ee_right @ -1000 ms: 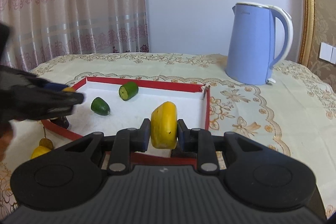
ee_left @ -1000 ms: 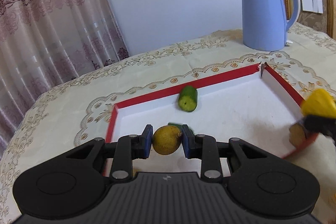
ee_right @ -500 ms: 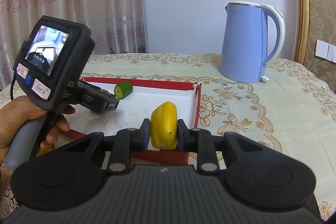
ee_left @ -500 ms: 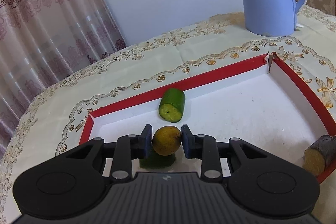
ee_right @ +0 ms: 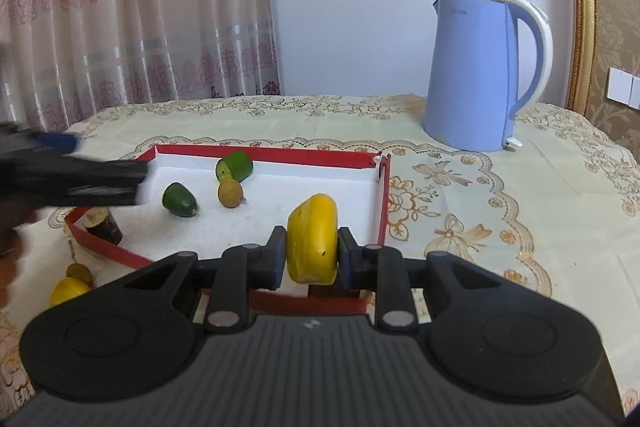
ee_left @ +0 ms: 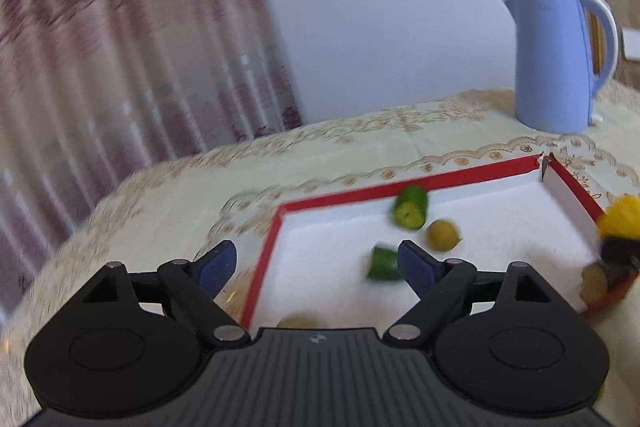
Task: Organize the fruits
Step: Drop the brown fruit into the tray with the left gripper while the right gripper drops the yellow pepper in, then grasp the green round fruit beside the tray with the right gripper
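Note:
A red-rimmed white tray (ee_left: 452,181) (ee_right: 382,195) lies on the tablecloth. In it are a cut cucumber piece (ee_left: 410,213) (ee_right: 234,166), a small yellow-brown round fruit (ee_left: 442,235) (ee_right: 230,193) and a dark green fruit (ee_left: 382,264) (ee_right: 179,200). My left gripper (ee_left: 316,261) is open and empty above the tray's left edge; it shows blurred in the right wrist view (ee_right: 72,173). My right gripper (ee_right: 312,255) is shut on a yellow fruit slice (ee_right: 313,239) (ee_left: 620,219) over the tray's near right corner.
A blue kettle (ee_right: 480,71) (ee_left: 558,61) stands behind the tray. A brown stump-like piece (ee_right: 102,223) (ee_left: 596,281) sits at the tray's front rim. A small brown fruit (ee_right: 79,271) and a yellow fruit (ee_right: 68,289) lie on the cloth outside. Curtains hang behind.
My left gripper opened and let go of the small yellow-brown fruit, which now lies in the tray by the cucumber; the gripper pulled back left. The right gripper still holds the yellow slice.

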